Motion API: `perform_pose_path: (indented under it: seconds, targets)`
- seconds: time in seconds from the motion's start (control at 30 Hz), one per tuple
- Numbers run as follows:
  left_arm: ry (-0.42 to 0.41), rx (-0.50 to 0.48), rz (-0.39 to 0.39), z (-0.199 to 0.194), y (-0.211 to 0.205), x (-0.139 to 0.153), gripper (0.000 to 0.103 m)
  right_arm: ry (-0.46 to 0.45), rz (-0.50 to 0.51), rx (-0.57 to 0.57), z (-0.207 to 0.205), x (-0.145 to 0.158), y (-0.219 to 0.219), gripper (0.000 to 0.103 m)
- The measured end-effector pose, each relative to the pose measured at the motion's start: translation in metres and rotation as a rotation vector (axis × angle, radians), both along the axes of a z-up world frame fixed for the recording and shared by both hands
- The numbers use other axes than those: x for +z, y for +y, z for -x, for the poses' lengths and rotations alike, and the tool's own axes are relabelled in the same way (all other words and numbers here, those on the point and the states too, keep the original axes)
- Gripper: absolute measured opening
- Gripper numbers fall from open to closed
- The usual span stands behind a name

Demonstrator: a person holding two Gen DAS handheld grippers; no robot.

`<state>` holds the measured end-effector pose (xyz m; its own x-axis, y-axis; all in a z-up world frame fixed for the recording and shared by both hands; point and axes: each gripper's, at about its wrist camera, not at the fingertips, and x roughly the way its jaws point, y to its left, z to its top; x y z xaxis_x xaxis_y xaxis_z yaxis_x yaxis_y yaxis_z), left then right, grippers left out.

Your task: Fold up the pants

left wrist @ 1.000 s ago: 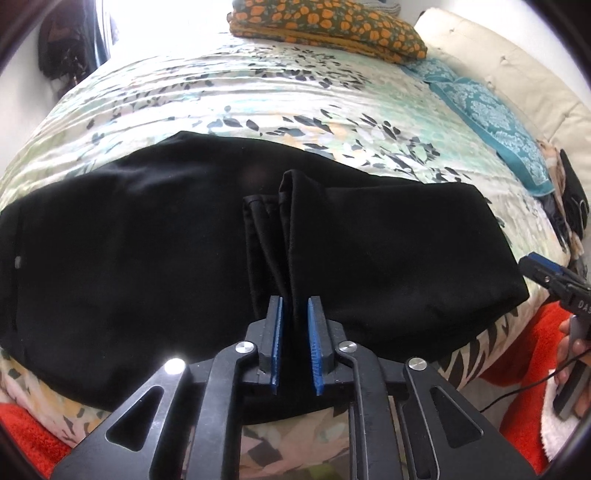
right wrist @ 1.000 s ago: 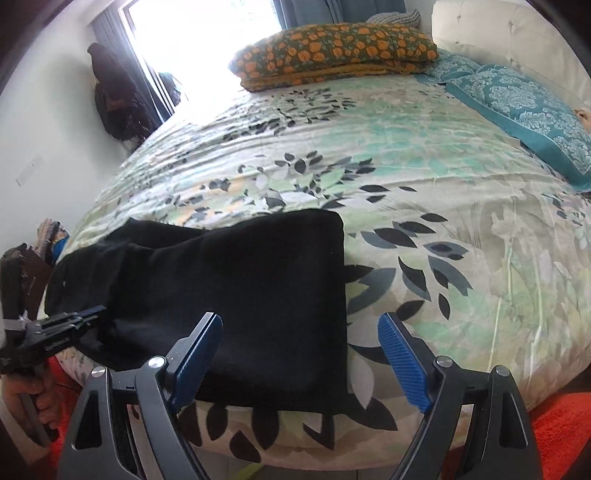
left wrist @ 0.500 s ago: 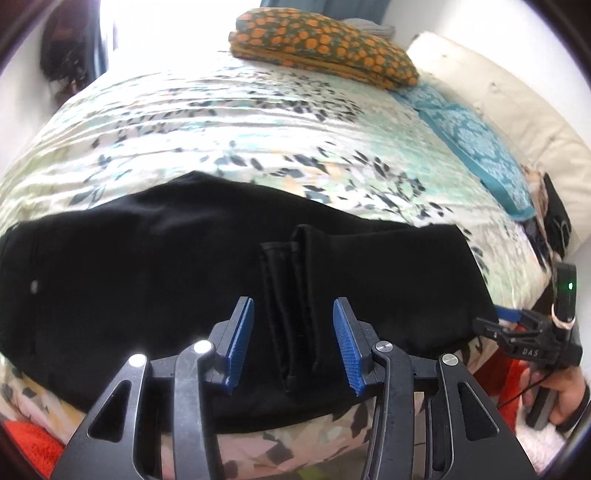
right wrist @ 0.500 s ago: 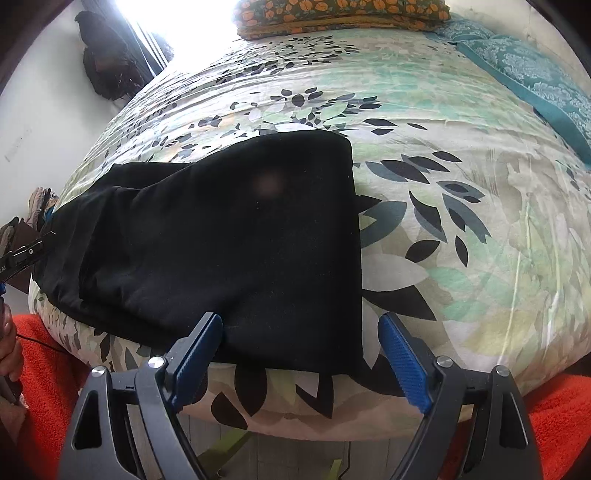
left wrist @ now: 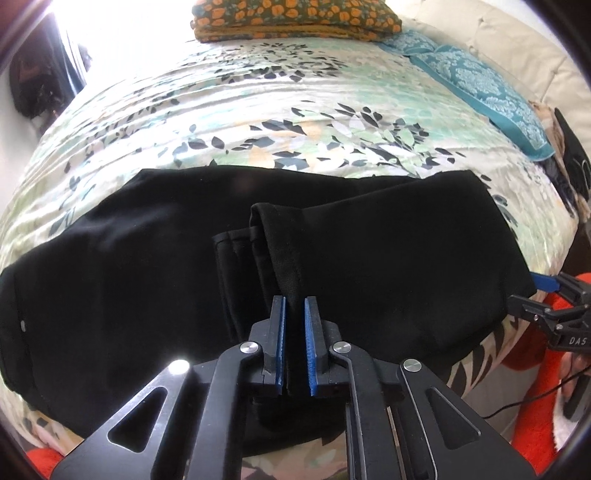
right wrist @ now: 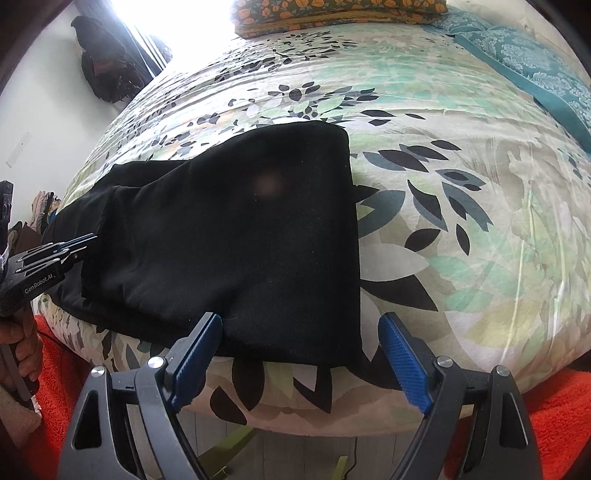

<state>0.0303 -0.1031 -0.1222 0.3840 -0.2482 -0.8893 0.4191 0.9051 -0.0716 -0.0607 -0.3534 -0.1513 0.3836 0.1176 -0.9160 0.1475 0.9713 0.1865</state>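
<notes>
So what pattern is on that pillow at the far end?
Orange flowers on dark green pillow; clearest in left wrist view.

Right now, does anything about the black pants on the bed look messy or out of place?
Yes. The black fabric pants lie folded across the leafy floral bedspread, but their hem end is bunched into a raised ridge mid-garment, pinched in the left gripper. The right gripper waits open.

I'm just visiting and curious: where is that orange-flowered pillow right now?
The orange-flowered pillow lies at the far end of the bed, top centre in both wrist views, left of the teal pillow and far beyond the black pants.
</notes>
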Motion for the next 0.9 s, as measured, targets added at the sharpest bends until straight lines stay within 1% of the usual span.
perform_pose_path:
  seconds: [0.13,0.2,0.23,0.3,0.37,0.43,0.5,0.57,0.63,0.67,0.7,0.73,0.77,0.8,0.83,0.9]
  targets:
    - [-0.046,0.0,0.055,0.012,0.003,0.028,0.005,-0.011,0.003,-0.005,0.001,0.003,-0.001,0.086]
    - [-0.082,0.005,0.058,0.019,0.01,0.042,0.005,-0.015,-0.001,-0.012,0.001,0.004,-0.003,0.086]
    - [-0.091,0.014,0.057,0.02,0.015,0.044,0.005,-0.016,-0.007,-0.015,0.001,0.004,-0.004,0.086]
    - [-0.085,0.039,0.028,0.018,0.024,0.034,0.005,-0.02,-0.024,-0.015,0.002,0.004,-0.005,0.087]
    - [-0.06,0.055,-0.026,0.013,0.027,0.01,0.005,-0.02,-0.024,-0.01,0.002,0.004,-0.004,0.088]
    - [-0.046,0.047,-0.075,0.013,0.024,-0.01,0.006,-0.014,-0.024,0.003,0.0,0.004,-0.001,0.088]
    - [-0.055,0.04,-0.088,0.018,0.019,-0.014,0.007,-0.021,-0.019,-0.001,0.001,0.01,-0.001,0.088]
    - [-0.065,0.032,-0.096,0.019,0.016,-0.011,0.008,-0.098,-0.017,-0.04,0.006,0.027,-0.009,0.088]
    - [-0.057,0.032,-0.089,0.016,0.018,-0.01,0.012,-0.166,0.009,-0.094,0.009,0.041,-0.019,0.089]
    - [-0.05,0.04,-0.087,0.016,0.02,-0.01,0.016,-0.181,0.026,-0.108,0.007,0.043,-0.021,0.089]
    - [-0.038,0.052,-0.086,0.013,0.024,-0.012,0.022,-0.165,0.044,-0.097,0.003,0.039,-0.02,0.091]
    - [-0.027,0.064,-0.083,0.012,0.028,-0.012,0.027,-0.119,0.065,-0.061,-0.002,0.029,-0.015,0.091]
    - [-0.027,0.089,-0.082,0.01,0.034,-0.009,0.038,-0.039,0.099,-0.003,-0.007,0.013,-0.007,0.091]
    - [-0.034,0.115,-0.079,0.01,0.042,-0.006,0.044,0.033,0.132,0.045,-0.008,-0.003,0.001,0.091]
    - [-0.054,0.158,-0.084,0.008,0.052,0.001,0.044,0.038,0.13,0.048,-0.006,-0.01,0.004,0.091]
    - [-0.087,0.238,-0.063,0.005,0.072,0.015,0.042,0.006,0.095,0.011,-0.005,-0.003,-0.003,0.091]
